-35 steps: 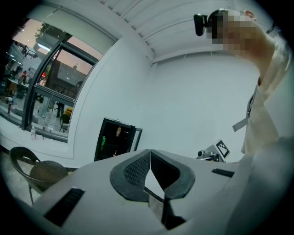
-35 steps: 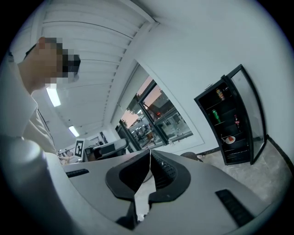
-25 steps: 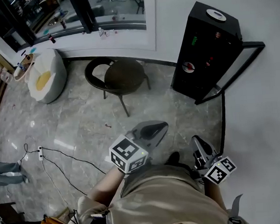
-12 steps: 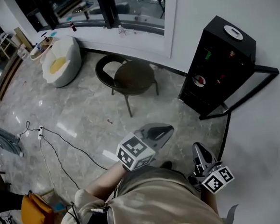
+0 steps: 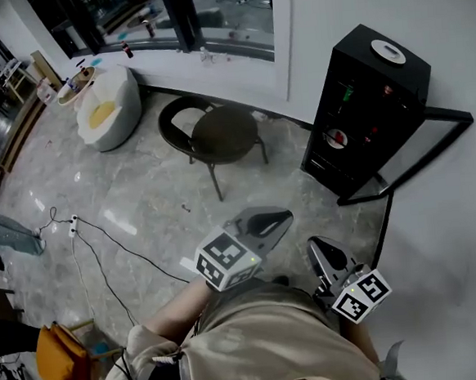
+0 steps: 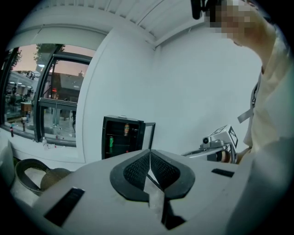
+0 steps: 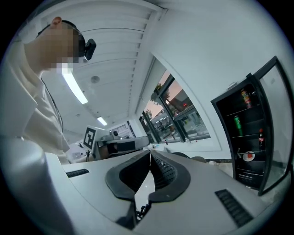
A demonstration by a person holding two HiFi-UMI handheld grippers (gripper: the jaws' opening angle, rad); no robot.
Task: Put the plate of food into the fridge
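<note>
With left gripper [image 6: 149, 156] and right gripper [image 7: 150, 158] closed empty, pinch the likely stiff, breakable plate [image 7: 248, 156] on the fridge [image 5: 352, 78] shelf by its rim.

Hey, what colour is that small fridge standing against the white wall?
The fridge is black all over. It shows best in the head view.

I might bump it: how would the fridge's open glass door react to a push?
The door probably swings freely: it stands wide open, a thin frame. Being glass, it looks fragile. The stocked fridge likely won't shift.
</note>
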